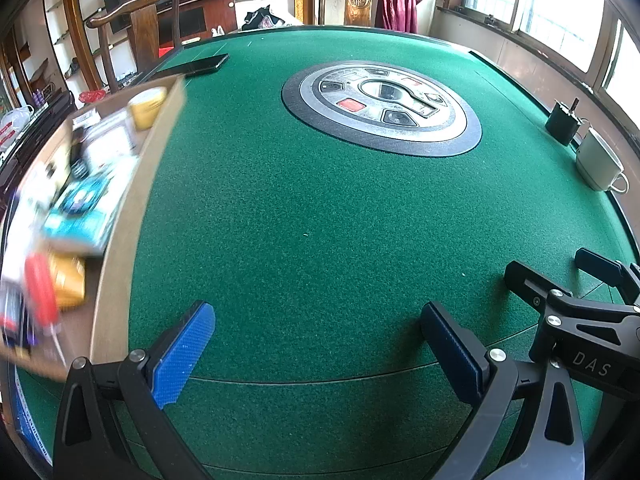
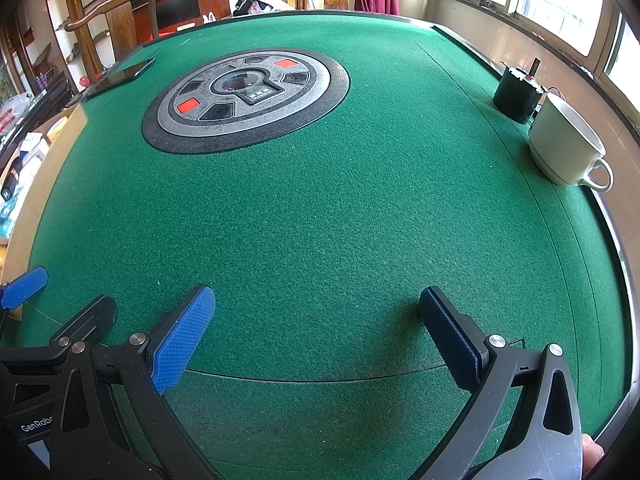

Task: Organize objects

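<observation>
Two claws gaping, left claw (image 1: 316,344), right claw (image 2: 316,336), cup (image 2: 566,144) upright, handle nearward.

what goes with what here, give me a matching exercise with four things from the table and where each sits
Things:
1 mug
2 cardboard box
3 phone
4 control panel

Places:
A far left corner of the felt
B middle of the table
C right edge, beside the black cylinder
D left edge, filled with packets

Pairs: 1-C, 2-D, 3-A, 4-B
</observation>
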The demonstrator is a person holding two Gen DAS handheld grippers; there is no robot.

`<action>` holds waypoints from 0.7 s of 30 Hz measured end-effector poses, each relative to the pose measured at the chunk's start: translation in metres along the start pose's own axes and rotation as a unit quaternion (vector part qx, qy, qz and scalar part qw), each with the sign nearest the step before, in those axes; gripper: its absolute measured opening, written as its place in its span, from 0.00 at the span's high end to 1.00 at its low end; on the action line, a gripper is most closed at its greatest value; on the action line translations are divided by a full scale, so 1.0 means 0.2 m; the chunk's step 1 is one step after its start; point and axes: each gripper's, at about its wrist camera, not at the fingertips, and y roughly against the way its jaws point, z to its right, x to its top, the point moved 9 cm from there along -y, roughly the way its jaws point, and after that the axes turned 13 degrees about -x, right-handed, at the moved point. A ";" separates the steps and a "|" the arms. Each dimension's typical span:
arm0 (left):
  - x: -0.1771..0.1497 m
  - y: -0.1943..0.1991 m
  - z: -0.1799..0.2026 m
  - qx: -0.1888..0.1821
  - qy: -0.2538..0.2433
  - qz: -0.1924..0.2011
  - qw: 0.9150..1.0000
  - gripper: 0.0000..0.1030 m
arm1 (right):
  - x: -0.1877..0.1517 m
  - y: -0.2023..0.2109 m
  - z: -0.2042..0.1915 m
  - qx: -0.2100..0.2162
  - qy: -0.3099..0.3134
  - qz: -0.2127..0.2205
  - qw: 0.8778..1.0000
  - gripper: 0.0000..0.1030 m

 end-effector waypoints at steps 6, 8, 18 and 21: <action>0.00 0.00 0.00 0.000 0.000 0.000 1.000 0.00 | 0.00 0.00 0.00 0.000 0.000 0.000 1.000 0.00; 0.00 0.00 0.00 0.000 0.000 0.000 1.000 0.00 | 0.00 0.00 0.00 0.000 0.000 0.000 1.000 0.00; 0.00 0.00 -0.02 0.000 0.000 0.000 1.000 0.00 | 0.00 0.00 0.00 0.000 0.000 0.000 1.000 0.00; 0.00 0.00 -0.01 0.000 0.000 0.000 1.000 0.00 | 0.00 0.00 0.00 0.000 0.000 0.000 1.000 0.00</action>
